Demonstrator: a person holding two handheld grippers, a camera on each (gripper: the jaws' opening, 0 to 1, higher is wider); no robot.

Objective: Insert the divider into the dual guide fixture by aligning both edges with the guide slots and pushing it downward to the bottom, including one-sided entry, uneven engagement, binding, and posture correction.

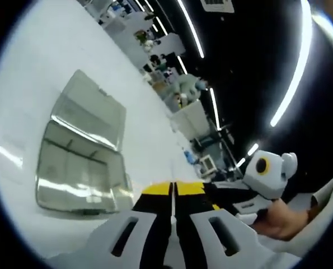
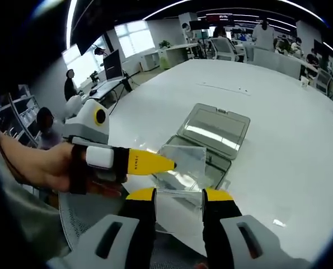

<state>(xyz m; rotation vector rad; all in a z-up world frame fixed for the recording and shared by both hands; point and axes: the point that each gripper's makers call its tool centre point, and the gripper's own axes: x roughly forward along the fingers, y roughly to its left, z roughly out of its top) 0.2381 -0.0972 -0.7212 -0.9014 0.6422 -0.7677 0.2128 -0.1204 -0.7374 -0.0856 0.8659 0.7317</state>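
My right gripper point(image 2: 180, 197) is shut on a clear plastic divider point(image 2: 183, 167), which spans the gap between its yellow-tipped jaws above the white table. My left gripper point(image 2: 169, 164) reaches in from the left, and its shut yellow tips pinch the divider's left edge. In the left gripper view, my left gripper point(image 1: 173, 188) has its jaws pressed together with only a thin line between them. The fixture, a clear box point(image 2: 215, 163) with its lid point(image 2: 216, 128) folded open, lies just behind the divider. It also lies to the left as the clear box point(image 1: 79, 168).
The white table point(image 2: 289, 140) stretches wide to the right and behind the box. A person's hand point(image 2: 43, 165) holds the left gripper. The right gripper's white body point(image 1: 270, 179) shows at the right. Desks, monitors and several people stand beyond the table's far edge.
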